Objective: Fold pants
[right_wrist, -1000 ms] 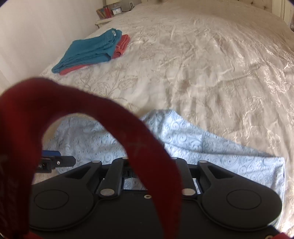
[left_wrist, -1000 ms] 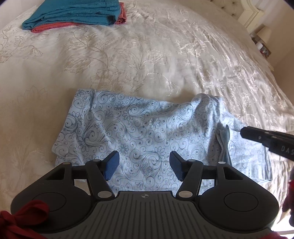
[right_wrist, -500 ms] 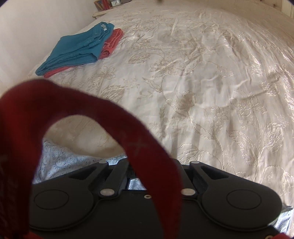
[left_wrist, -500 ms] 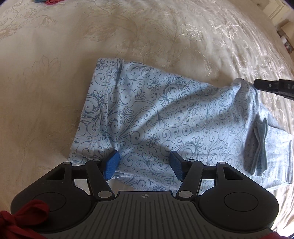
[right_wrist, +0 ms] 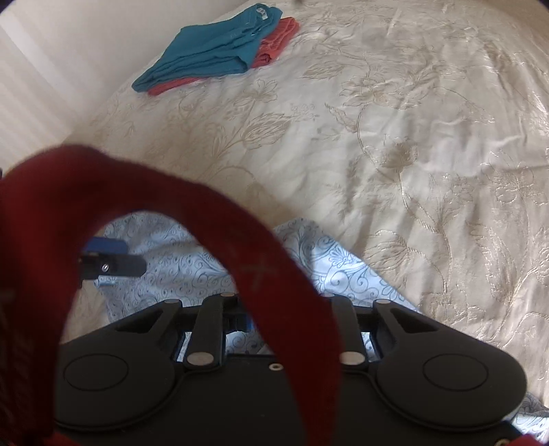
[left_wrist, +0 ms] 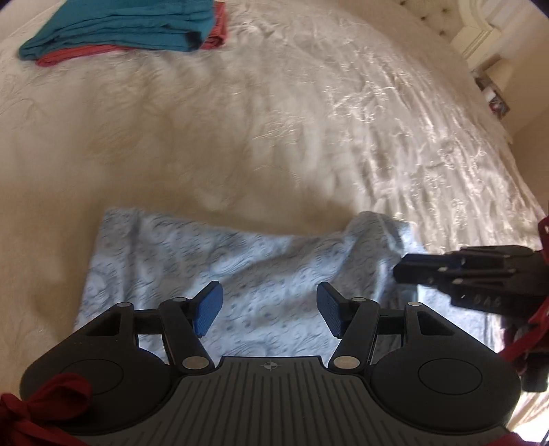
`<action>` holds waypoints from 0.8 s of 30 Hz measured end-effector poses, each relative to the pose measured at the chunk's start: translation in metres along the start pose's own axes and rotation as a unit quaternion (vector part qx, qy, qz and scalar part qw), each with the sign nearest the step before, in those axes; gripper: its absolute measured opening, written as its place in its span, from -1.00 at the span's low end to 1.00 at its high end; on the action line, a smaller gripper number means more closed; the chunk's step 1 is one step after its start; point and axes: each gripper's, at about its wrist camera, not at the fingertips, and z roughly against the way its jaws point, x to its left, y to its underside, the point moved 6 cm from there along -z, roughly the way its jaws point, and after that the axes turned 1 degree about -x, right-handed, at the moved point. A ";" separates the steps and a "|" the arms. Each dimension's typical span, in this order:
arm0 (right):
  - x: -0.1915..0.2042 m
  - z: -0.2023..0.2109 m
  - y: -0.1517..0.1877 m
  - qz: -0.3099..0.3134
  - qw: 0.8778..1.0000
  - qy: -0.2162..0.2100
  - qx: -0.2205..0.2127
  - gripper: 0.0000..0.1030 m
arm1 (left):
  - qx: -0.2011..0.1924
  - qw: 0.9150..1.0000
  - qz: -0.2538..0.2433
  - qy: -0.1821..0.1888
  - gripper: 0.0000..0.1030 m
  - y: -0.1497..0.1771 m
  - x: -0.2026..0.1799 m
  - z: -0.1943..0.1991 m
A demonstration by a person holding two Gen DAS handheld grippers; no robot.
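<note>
The light blue swirl-patterned pants (left_wrist: 247, 264) lie folded into a rectangle on the cream bedspread (left_wrist: 240, 137), with the right end bunched up in a ridge. Above their near edge my left gripper (left_wrist: 269, 310) is open, its blue pads (left_wrist: 207, 308) wide apart with nothing between them. My right gripper (left_wrist: 403, 272) comes in side-on from the right, its tip just below that ridge. Its jaws are opening, and no cloth hangs from it. In the right wrist view a red strap (right_wrist: 240, 247) hides its fingertips; the pants (right_wrist: 178, 267) and the left gripper (right_wrist: 109, 262) show behind the strap.
A folded teal garment (left_wrist: 116, 27) lies on a red one (left_wrist: 216, 37) at the bed's far left. A headboard and nightstand (left_wrist: 487, 58) stand at the far right. In the right wrist view a pale wall (right_wrist: 51, 68) runs along the bed's left side.
The left wrist view has pulled back, so the teal stack shows again. The right gripper has come lower and closer to the left one, and the cloth ridge it touched has slumped.
</note>
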 end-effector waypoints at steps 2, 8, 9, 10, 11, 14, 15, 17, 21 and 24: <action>-0.002 -0.001 0.002 0.000 1.000 0.007 0.003 -0.36 | 0.002 1.000 -0.013 0.012 0.14 -0.009 -0.014 -0.013; -0.028 0.019 -0.018 -0.047 0.997 0.007 -0.067 -0.21 | 0.035 0.998 -0.051 0.034 0.15 -0.013 -0.047 -0.049; -0.032 0.016 -0.023 -0.046 0.997 0.003 -0.060 -0.20 | 0.053 0.997 -0.060 0.025 0.14 -0.006 -0.046 -0.057; -0.035 0.011 -0.026 -0.040 0.998 -0.001 -0.050 -0.18 | 0.065 0.995 -0.067 0.020 0.14 0.000 -0.044 -0.063; -0.038 0.005 -0.029 -0.029 0.999 -0.006 -0.038 -0.18 | 0.071 0.994 -0.078 0.015 0.14 0.006 -0.042 -0.066; -0.039 -0.012 -0.034 0.001 1.000 -0.028 -0.005 -0.18 | 0.069 0.993 -0.096 0.017 0.14 0.010 -0.042 -0.064; -0.038 -0.015 -0.034 0.008 0.999 -0.036 0.004 -0.18 | 0.071 0.993 -0.092 0.018 0.14 0.009 -0.041 -0.064; -0.032 -0.016 -0.033 0.020 0.998 -0.059 0.009 -0.31 | 0.071 0.994 -0.082 0.019 0.14 0.009 -0.039 -0.064; -0.002 -0.008 -0.020 0.081 0.993 -0.089 0.015 -0.78 | 0.069 0.995 -0.073 0.018 0.14 0.009 -0.037 -0.064; 0.018 -0.010 0.000 0.113 0.988 -0.097 0.036 -0.77 | 0.069 0.995 -0.077 0.014 0.14 0.009 -0.038 -0.066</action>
